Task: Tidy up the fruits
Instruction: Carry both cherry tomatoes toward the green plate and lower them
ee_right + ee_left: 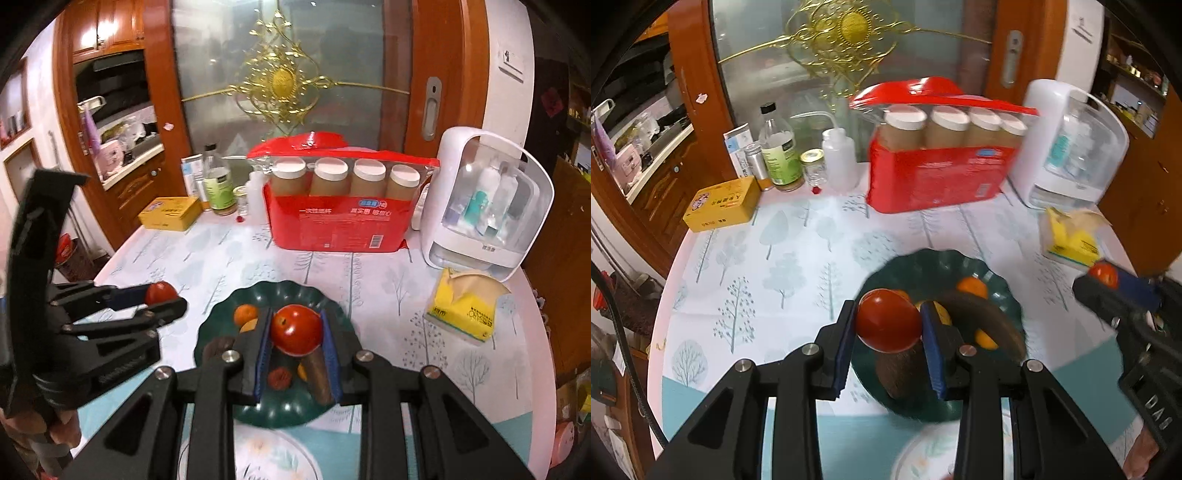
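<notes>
My left gripper (pixel 888 323) is shut on a red round fruit (pixel 888 320) and holds it above the near left rim of a dark green scalloped plate (pixel 997 284). My right gripper (pixel 295 332) is shut on a red apple-like fruit (pixel 295 329) above the same plate (pixel 288 410). The plate holds small orange fruits (pixel 245 313), a brown oblong fruit (pixel 320 376) and a small red fruit (pixel 279 379). Each gripper shows in the other view, the right (pixel 1102 276) and the left (pixel 160 293), with its fruit.
A white patterned plate (pixel 273 454) lies at the near edge. At the back stand a red pack of paper cups (pixel 340 210), bottles (pixel 218 184), a yellow box (pixel 170 213) and a white dispenser cabinet (pixel 484 199). A yellow tissue pack (pixel 465 306) lies right.
</notes>
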### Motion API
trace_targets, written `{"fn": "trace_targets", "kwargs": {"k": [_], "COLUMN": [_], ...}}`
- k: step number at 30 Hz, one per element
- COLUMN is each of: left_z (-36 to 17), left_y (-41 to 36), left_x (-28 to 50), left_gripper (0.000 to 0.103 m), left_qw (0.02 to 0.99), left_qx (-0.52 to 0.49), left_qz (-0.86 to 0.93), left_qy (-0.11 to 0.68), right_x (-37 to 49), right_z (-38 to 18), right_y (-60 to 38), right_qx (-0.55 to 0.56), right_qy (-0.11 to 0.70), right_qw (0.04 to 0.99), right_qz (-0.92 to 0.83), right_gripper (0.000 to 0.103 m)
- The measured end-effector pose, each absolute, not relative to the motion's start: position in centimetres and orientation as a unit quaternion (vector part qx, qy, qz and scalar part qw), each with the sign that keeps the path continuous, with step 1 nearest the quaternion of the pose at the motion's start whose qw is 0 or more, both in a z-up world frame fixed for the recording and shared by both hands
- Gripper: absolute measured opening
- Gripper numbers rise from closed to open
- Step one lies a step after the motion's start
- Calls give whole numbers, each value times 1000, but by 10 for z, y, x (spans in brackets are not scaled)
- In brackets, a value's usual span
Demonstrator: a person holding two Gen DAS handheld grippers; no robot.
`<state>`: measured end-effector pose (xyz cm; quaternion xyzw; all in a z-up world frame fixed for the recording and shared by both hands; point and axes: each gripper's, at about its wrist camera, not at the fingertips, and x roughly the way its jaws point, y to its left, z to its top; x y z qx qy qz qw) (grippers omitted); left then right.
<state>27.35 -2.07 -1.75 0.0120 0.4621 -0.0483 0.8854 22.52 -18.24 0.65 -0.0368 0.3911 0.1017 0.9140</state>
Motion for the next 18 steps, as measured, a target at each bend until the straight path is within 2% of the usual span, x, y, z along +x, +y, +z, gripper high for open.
{"fn": "trace_targets", "kwargs": {"k": [10, 18], "left_z": [-93, -147], "left_y": [-12, -16], "left_x": [322, 338], "left_gripper": [33, 33], "left_qw": [852, 824], "left_qx": [-12, -23], "left_qz": [-27, -27], "left_qy": [523, 566], "right_x": [264, 273], "right_z": [-85, -134], "right_y": [-149, -140], "right_qx": [-80, -88], "right_qy": [480, 518], "right_qw": [867, 843], "right_qz": [106, 114], "right_gripper": [26, 26]}}
